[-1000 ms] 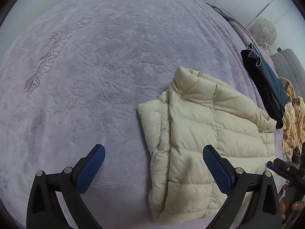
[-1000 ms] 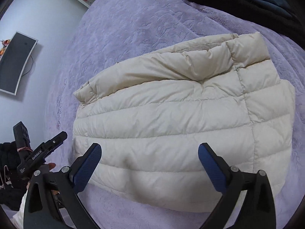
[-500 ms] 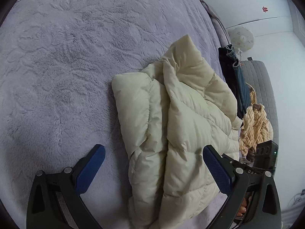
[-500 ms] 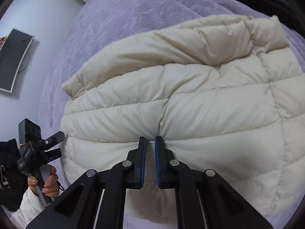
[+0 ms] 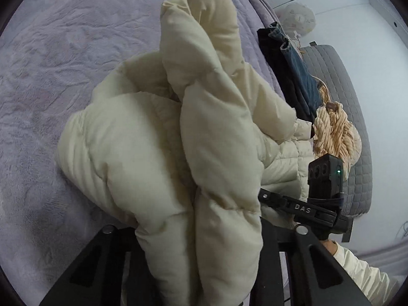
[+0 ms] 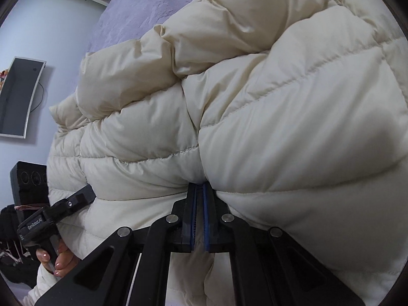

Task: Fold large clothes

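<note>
A second ago both tongs hovered wide over the cream jacket (image 5: 142, 153) lying on the bed (image 5: 51, 51). Now the right tongs (image 6: 200, 193) are clenched on its quilting, and the left tongs (image 5: 199, 229) are closing around a bunched fold, so lifting can begin.

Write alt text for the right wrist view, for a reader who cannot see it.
The right tool is shut on a pinch of a cream quilted puffer jacket that fills most of the view, lying on a lilac bedspread. At lower left a hand holds the left tool against the jacket's edge; a dark screen hangs on the wall behind.
</note>
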Demonstrator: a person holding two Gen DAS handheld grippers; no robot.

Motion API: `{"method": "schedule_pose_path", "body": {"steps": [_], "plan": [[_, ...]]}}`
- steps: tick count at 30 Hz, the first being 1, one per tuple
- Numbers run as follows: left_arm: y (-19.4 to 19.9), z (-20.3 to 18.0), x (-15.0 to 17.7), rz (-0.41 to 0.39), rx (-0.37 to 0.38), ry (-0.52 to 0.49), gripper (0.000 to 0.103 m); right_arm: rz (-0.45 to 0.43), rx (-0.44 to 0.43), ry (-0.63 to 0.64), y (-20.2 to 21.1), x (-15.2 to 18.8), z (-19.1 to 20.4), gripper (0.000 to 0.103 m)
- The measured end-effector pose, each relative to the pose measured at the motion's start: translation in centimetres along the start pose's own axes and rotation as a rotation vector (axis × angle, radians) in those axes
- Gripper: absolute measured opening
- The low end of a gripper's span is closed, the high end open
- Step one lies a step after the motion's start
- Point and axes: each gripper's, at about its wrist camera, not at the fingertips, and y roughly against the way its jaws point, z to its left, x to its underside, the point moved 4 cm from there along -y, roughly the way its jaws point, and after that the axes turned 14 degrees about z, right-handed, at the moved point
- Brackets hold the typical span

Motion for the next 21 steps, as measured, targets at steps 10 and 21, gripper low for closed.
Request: {"method": "schedule_pose_path", "body": {"steps": [10,21], "plan": [[-0.1,-13.4,-0.4,0.018,-0.085,-0.177,0.025,0.02,-0.178,-0.022,-1.1,-1.2,-1.3,0.0],[-2.1,-16.3,-0.2,-0.032,-0.226,-0.142,0.025,0.097,-0.2,-0.01,0.0,-2.3,-1.1,0.0]]}}
